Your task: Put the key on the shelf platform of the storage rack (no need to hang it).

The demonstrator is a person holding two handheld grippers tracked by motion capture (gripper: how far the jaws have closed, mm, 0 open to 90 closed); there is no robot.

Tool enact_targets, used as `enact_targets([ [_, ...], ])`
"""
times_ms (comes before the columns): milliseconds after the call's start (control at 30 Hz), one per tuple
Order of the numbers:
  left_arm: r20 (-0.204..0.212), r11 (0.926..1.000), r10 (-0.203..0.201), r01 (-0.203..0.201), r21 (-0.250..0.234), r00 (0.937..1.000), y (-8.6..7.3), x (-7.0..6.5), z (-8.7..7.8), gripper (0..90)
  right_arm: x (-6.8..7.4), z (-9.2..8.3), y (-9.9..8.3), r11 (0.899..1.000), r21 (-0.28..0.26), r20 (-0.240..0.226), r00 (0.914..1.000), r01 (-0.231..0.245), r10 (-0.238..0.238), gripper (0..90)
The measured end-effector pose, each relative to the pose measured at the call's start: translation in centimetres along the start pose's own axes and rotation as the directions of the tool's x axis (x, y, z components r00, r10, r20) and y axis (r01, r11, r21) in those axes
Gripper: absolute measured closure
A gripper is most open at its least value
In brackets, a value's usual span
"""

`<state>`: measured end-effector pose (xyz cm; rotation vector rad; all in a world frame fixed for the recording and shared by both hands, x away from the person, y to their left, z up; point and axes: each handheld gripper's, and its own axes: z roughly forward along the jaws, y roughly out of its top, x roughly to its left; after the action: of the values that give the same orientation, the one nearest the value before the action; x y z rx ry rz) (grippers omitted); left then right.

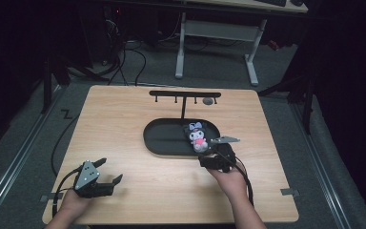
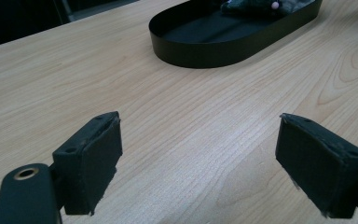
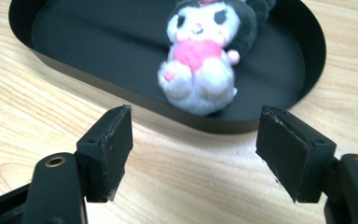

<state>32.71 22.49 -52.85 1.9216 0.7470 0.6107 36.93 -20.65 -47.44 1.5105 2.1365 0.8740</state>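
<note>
- The table (image 1: 124, 129) carried everything; a person's two hands entered from its near edge, each holding a gripper.
- The black oval tray (image 1: 164, 138) lay near the table's centre, its long axis running parallel to the near edge. A black T-shaped rack (image 1: 185, 95) rose behind it, toward the far edge.
- The plush toy (image 1: 197, 136) lay inside the tray, at the tray's right end, head toward the far edge and feet toward the near rim. Its long axis therefore ran roughly along the right gripper's line of approach.
- The right gripper (image 1: 208, 160) sat just outside the tray's near rim, directly in front of the toy. Its jaws stood wide apart and empty, the gap broader than the toy's body; in the right gripper view the toy (image 3: 203, 60) appeared between and beyond them.
- The left gripper (image 1: 109, 172) hovered near the table's near-left corner, well apart from the tray, jaws likewise spread wide and empty.
- Judgement: the right hand was plainly nearer; a reach over the rim appeared to be the likely move.
</note>
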Motion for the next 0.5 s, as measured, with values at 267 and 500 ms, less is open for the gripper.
enact_targets([
  [267, -0.002, 1.0000, 0.002, -0.002, 0.001, 1.0000, 0.0, 0.0, 0.0, 15.5, -0.5, -0.9, -3.2, 0.998, -0.066, 0.021, 0.9998, 0.009, -0.007, 24.8],
  [500, -0.001, 1.0000, 0.000, 0.000, 0.000, 1.0000, 0.0, 0.0, 0.0, 15.5, 0.3, -1.7, -6.4, 0.990, -0.141, 0.022, 0.9993, 0.031, -0.029, 21.7],
])
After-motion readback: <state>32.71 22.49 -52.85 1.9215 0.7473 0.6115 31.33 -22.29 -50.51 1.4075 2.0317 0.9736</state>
